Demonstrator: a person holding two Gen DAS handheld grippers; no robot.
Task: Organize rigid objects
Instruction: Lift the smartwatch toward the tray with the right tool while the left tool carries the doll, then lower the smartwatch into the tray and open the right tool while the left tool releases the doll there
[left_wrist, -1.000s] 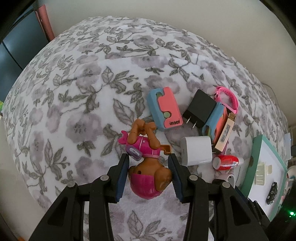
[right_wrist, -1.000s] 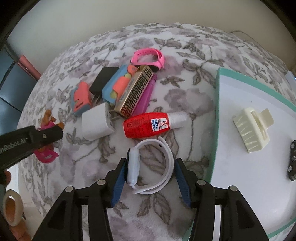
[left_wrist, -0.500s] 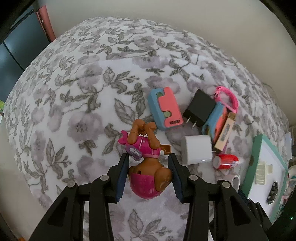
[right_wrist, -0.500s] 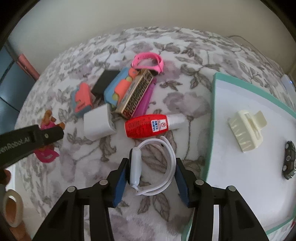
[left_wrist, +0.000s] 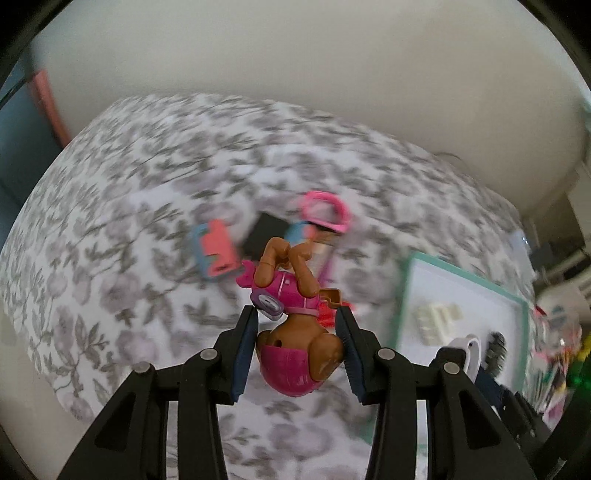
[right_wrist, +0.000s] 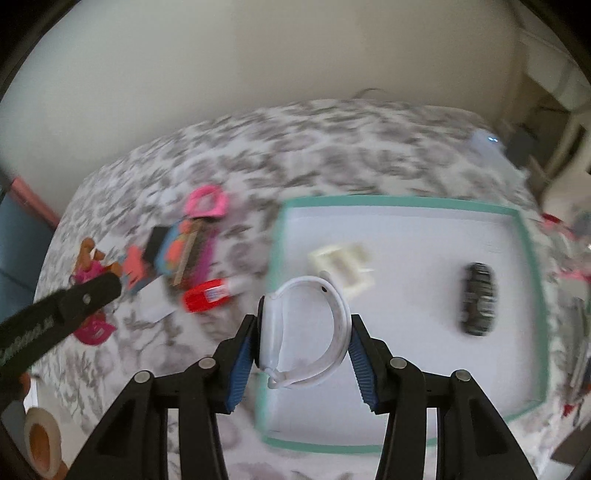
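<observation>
My left gripper (left_wrist: 297, 326) is shut on a brown and pink toy dog (left_wrist: 291, 321) and holds it above the flowered cloth (left_wrist: 110, 229). My right gripper (right_wrist: 303, 332) is shut on a white wristband (right_wrist: 306, 336) and holds it over the left edge of the white tray with a teal rim (right_wrist: 399, 201). In the tray lie a cream hair claw (right_wrist: 343, 266) and a black bracelet (right_wrist: 478, 304). The tray also shows in the left wrist view (left_wrist: 465, 271), at right.
On the cloth lie a pink wristband (right_wrist: 207, 201), a red bottle (right_wrist: 212, 299), a white charger (right_wrist: 155, 306), a black charger (right_wrist: 155, 242), and blue and coral items (left_wrist: 216, 249). A tape roll (right_wrist: 42, 439) sits at lower left. A wall stands behind.
Both grippers have lifted their objects off the cloth and swung right toward the tray. The white wristband now hangs over the tray's left edge. Both views are motion blurred.
</observation>
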